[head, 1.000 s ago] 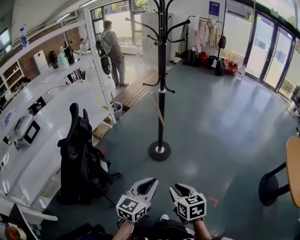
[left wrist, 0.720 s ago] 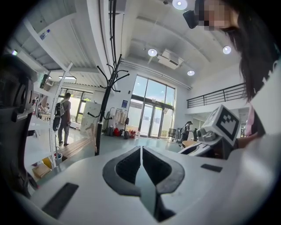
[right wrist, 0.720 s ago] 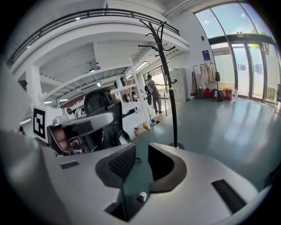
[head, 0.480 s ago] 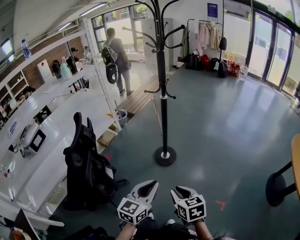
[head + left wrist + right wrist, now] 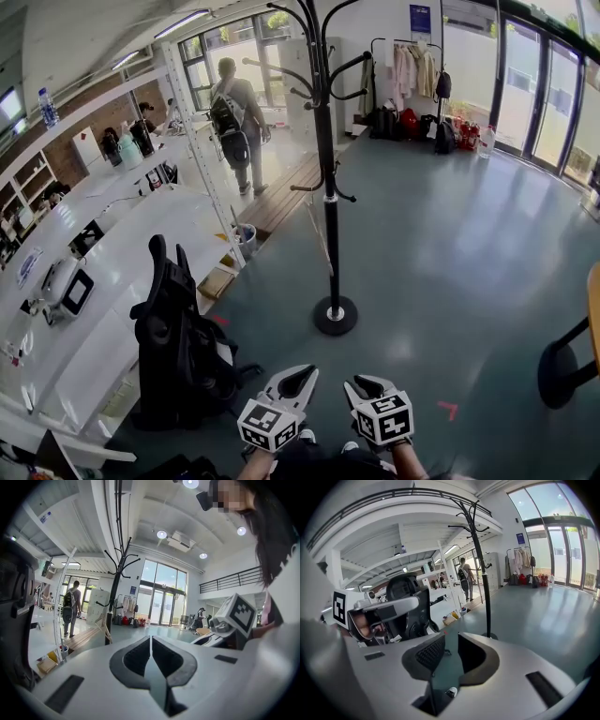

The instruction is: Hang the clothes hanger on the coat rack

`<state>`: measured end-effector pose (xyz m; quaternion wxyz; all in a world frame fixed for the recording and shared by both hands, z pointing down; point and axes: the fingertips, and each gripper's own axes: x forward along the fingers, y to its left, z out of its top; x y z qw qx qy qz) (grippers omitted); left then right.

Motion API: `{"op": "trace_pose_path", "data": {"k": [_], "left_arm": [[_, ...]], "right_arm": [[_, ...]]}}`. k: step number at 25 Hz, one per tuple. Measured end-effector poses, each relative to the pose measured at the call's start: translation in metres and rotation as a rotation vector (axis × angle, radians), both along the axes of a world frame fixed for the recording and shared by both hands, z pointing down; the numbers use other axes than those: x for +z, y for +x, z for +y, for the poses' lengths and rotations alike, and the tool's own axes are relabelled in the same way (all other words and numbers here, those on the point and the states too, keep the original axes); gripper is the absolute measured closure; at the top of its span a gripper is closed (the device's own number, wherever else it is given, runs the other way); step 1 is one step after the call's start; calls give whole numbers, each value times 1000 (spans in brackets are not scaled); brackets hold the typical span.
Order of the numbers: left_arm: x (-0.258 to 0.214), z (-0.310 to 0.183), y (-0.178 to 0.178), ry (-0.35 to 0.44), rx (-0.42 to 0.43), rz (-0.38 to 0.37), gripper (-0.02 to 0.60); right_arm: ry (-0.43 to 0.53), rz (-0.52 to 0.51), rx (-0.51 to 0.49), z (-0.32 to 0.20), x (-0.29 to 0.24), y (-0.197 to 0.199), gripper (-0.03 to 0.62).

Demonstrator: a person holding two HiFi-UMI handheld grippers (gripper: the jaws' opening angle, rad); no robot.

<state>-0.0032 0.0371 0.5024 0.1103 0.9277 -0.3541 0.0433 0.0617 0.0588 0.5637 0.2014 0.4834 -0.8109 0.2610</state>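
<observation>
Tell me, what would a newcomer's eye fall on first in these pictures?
First comes the tall black coat rack, which stands alone on the grey floor in the middle of the room. Next are the two tools at the bottom edge: the left hand-held gripper is shut and the right hand-held gripper is open, both empty. A black office chair stands at the left.

White left gripper [image 5: 300, 377], white right gripper [image 5: 364, 384], black-padded fingers [image 5: 136, 658], cubes [image 5: 267, 424] with black-and-white square markers
</observation>
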Motion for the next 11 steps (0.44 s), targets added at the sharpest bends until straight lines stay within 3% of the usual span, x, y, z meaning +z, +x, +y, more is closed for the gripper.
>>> {"op": "trace_pose_path", "data": {"k": [11], "left_arm": [[3, -15, -13, -3, 22, 5, 581]], "right_arm": [[-5, 7, 22, -12, 3, -13, 499]]}}
